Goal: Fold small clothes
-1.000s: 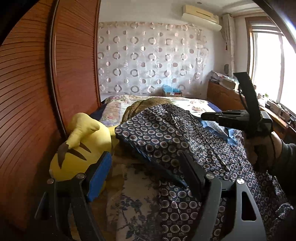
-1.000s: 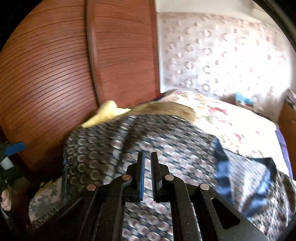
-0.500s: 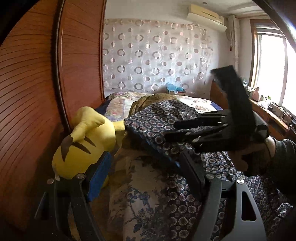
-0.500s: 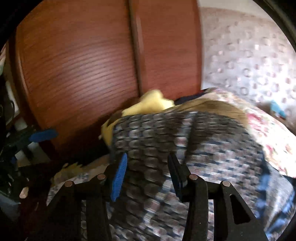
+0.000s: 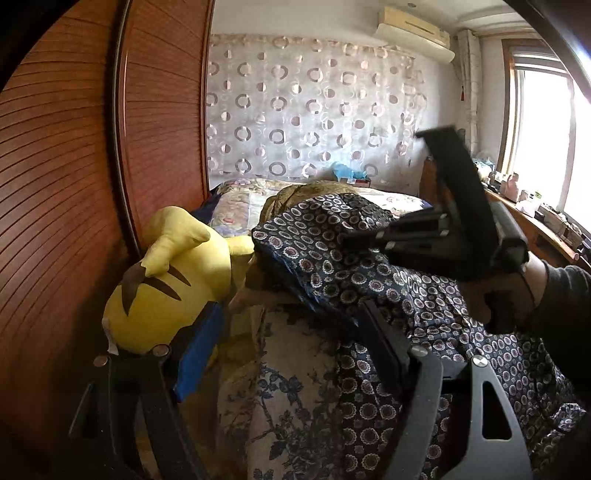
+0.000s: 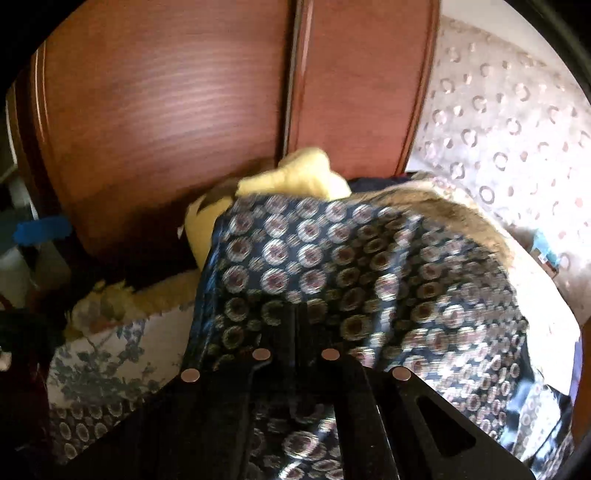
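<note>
Surroundings: a yellow plush toy with dark brown stripes [image 5: 166,291] lies at the left of the bed, against the reddish-brown ribbed wooden wardrobe doors [image 5: 74,177]; a sheer curtain with ring patterns [image 5: 314,110] hangs behind the bed, and a white air conditioner [image 5: 413,31] sits high on the wall.
In the way: the plush toy sits just beside the garment's far left corner, touching my left gripper's [image 5: 291,343] blue-padded finger in the view (real contact I cannot confirm).
Garment: the navy garment printed with small round medallions [image 5: 369,280] is draped over a mound on the cream bedspread with blue-grey floral print [image 5: 280,398]; its long axis runs from the far left corner towards the near right.
Left jaws: spread wide, gripping nothing, the dark finger resting over the garment's near edge.
Right jaws: my right gripper [image 6: 297,321] has its jaws brought together over a fold of the garment [image 6: 369,273], the cloth rising around the tips.
Hard to make out: the right wrist view is motion-blurred, and the fingertips are dark against the cloth; the garment's lower right end is cut off by the frame.
</note>
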A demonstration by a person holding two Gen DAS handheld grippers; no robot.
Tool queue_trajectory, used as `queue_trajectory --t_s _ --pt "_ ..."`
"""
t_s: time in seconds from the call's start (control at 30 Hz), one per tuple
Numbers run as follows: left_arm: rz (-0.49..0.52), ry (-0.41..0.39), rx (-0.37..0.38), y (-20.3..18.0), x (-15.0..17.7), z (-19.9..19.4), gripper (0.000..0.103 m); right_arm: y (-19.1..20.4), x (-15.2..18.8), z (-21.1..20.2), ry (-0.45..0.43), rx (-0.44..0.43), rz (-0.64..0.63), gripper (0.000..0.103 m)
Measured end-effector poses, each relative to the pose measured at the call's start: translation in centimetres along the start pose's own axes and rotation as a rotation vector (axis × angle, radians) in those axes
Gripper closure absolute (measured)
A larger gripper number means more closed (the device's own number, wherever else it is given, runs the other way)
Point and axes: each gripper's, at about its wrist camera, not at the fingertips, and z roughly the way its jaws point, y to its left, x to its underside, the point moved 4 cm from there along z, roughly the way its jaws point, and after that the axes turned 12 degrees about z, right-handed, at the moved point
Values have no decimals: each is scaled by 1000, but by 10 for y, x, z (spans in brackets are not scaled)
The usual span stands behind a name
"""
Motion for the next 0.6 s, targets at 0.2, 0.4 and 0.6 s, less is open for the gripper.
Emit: queue_trajectory --t_s 0.2,0.4,0.6 --pt "3 -1 4 -2 -1 1 27 -10 11 -34 -65 -15 53 103" --pt "-3 12 2 4 7 0 27 7 4 -19 -29 -102 64 40" --pt "-20 32 0 9 15 4 27 23 5 17 47 -101 32 36"
